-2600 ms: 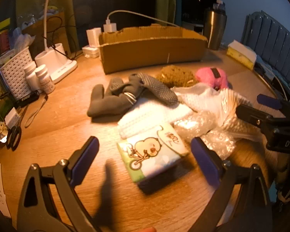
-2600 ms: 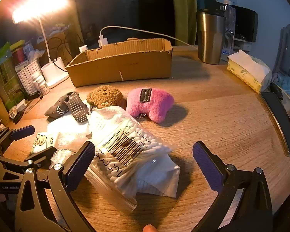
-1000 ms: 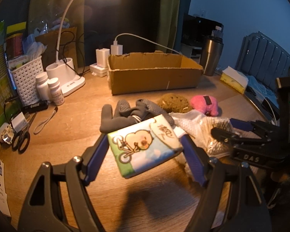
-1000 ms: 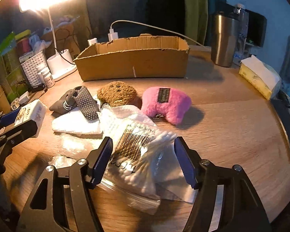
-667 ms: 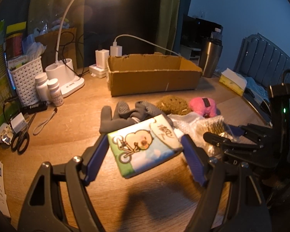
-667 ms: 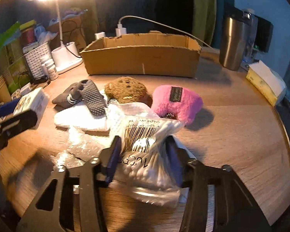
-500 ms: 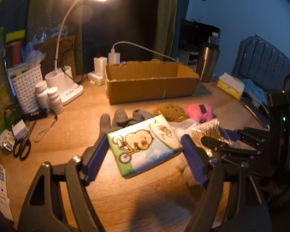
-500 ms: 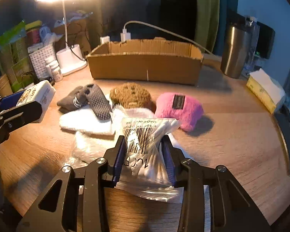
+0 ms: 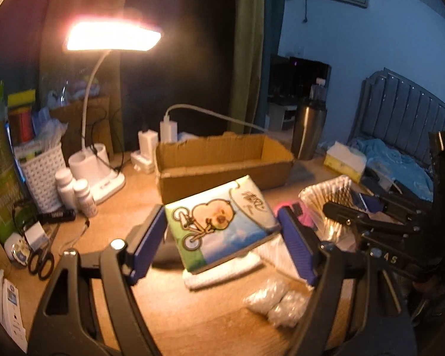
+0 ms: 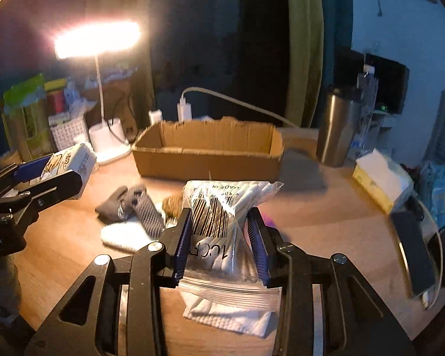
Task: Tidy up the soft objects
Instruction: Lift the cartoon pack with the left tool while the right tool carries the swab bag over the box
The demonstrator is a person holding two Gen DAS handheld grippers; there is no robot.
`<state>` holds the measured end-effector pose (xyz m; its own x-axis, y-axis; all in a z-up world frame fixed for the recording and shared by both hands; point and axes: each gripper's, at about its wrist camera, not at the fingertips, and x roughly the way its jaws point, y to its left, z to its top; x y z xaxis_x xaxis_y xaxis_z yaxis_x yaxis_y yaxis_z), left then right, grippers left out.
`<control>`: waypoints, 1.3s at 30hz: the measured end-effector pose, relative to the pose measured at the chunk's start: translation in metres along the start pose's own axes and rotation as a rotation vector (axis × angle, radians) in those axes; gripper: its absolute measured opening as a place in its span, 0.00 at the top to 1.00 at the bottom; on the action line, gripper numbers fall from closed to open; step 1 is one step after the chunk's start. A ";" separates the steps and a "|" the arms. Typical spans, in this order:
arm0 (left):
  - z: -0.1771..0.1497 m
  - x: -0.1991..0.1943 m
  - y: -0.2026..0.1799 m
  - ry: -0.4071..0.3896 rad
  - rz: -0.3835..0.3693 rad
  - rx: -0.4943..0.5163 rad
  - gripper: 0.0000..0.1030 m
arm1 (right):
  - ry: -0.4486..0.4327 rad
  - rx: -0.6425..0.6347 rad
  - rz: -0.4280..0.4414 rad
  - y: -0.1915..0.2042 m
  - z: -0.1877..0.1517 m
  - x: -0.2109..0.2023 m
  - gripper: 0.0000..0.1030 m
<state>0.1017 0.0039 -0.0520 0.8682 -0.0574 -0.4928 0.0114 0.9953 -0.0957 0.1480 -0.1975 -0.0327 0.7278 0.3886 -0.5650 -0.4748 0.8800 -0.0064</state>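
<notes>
The left tool [image 9: 222, 234] clamps a cartoon-printed tissue pack [image 9: 219, 219] between its blue pads, lifted off the bench [image 9: 192, 320]. The open cardboard box [image 10: 207, 154] stands beyond both tools. The right tool [image 10: 221, 241] squeezes a clear bag of cotton swabs [image 10: 222, 225], held above the bench, with gloves [image 10: 133, 207] lying ahead to its left.

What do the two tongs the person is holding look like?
Both are matching black plastic frames with triangular cut-outs and silver screws. The left tongs and the right tongs each carry two long blue ribbed pads. Seen from the side, the right one's body bears white lettering, partly hidden. No sleeve is visible.
</notes>
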 end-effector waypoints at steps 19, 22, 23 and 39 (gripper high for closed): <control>0.062 0.002 0.002 -0.137 0.019 -0.008 0.25 | -0.169 -0.048 0.061 -0.017 0.061 -0.013 0.61; 0.067 0.007 0.003 -0.144 0.023 -0.012 0.25 | -0.178 -0.046 0.075 -0.021 0.067 -0.009 0.61; 0.069 0.009 0.004 -0.146 0.024 -0.014 0.25 | -0.183 -0.044 0.081 -0.022 0.070 -0.009 0.61; 0.095 0.059 0.024 -0.167 0.046 -0.045 0.25 | -0.191 -0.047 0.105 -0.037 0.100 0.038 0.61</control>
<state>0.2009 0.0321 -0.0011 0.9377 0.0054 -0.3474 -0.0491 0.9919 -0.1170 0.2426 -0.1879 0.0288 0.7514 0.5259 -0.3986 -0.5724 0.8200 0.0030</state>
